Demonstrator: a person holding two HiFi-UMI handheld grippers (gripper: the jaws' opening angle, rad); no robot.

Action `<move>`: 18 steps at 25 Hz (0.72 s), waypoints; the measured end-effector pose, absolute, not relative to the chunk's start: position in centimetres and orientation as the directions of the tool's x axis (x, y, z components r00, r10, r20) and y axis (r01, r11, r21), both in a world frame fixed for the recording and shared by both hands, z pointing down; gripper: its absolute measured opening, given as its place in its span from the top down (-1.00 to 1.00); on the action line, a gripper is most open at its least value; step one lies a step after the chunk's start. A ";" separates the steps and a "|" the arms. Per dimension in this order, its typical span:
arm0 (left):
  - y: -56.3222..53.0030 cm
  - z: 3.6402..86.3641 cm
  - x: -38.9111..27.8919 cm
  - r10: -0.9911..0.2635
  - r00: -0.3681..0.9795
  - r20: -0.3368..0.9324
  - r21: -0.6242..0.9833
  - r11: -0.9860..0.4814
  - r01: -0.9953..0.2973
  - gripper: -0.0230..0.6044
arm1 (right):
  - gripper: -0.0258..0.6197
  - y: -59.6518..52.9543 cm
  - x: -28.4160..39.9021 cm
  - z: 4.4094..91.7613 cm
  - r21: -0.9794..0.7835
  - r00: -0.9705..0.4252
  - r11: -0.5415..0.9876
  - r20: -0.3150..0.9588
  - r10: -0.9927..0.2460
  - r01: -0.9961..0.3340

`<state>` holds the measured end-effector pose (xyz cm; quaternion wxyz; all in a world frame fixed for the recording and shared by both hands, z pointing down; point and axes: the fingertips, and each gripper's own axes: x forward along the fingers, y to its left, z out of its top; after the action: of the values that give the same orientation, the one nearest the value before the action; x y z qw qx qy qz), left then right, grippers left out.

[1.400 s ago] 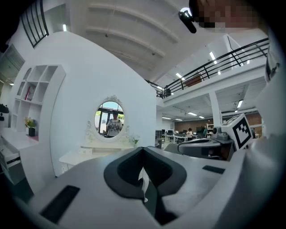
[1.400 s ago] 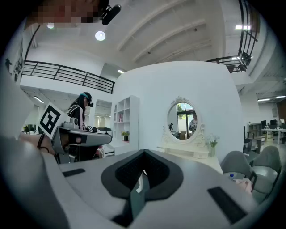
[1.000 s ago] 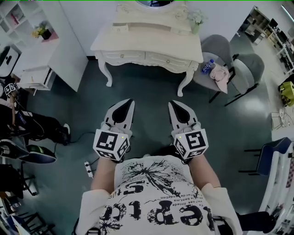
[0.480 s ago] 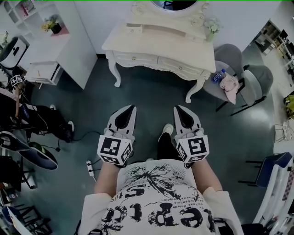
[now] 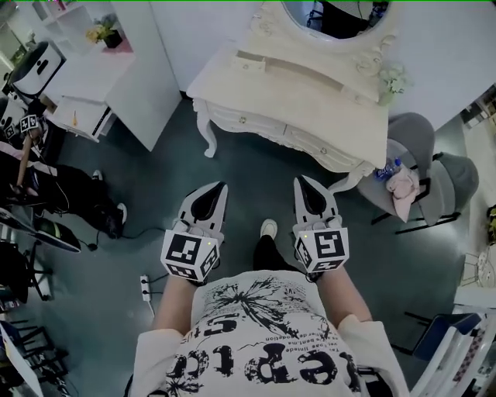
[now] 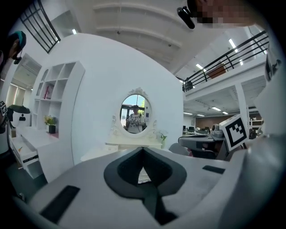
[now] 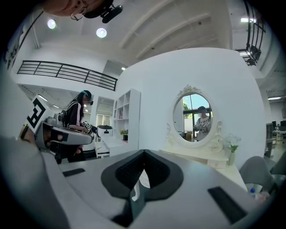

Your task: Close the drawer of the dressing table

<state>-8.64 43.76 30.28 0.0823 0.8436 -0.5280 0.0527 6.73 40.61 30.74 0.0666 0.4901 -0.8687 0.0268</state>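
Ahead of both grippers, the dressing table [image 5: 310, 89] is seen closer than a second ago, though still well apart. Left gripper [image 5: 219, 187] and right gripper [image 5: 301, 181] are held with jaws together, empty. The drawer [image 5: 246, 122] is not yet reached, so the approach is judged unfinished.

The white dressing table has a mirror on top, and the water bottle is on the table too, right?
Not quite. The water bottle isn't on the dressing table. It's on the grey chair beside the table, next to a pink cloth; the head view shows this. The table does have a mirror on top.
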 end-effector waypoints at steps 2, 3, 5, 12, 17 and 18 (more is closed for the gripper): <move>40.0 29.9 -8.8 -0.889 0.421 0.179 0.082 -0.413 -0.907 0.92 | 0.88 36.6 6.9 30.4 0.022 -0.523 0.532 0.148 -0.839 -0.847; 38.0 29.6 -8.7 -0.892 0.414 0.179 0.080 -0.406 -0.910 0.92 | 0.88 34.6 7.1 30.0 0.025 -0.530 0.539 0.147 -0.835 -0.842; 33.8 29.1 -8.4 -0.898 0.403 0.176 0.069 -0.397 -0.915 0.92 | 0.88 30.3 7.6 29.5 0.027 -0.540 0.548 0.138 -0.830 -0.836; 21.7 29.7 -7.0 -0.905 0.378 0.194 0.047 -0.377 -0.925 0.92 | 0.88 17.8 10.0 29.7 0.031 -0.544 0.554 0.150 -0.825 -0.832; 15.3 30.8 -6.5 -0.909 0.359 0.210 0.086 -0.349 -0.933 0.92 | 0.88 12.2 11.6 30.9 0.029 -0.537 0.549 0.176 -0.825 -0.835; 14.2 31.2 -6.3 -0.905 0.367 0.216 0.094 -0.355 -0.930 0.92 | 0.88 11.3 11.6 31.1 0.031 -0.539 0.553 0.180 -0.823 -0.833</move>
<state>-6.31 14.24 31.18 0.1004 0.8205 -0.5591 0.0635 11.63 11.33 31.14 0.0868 0.4721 -0.8768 0.0291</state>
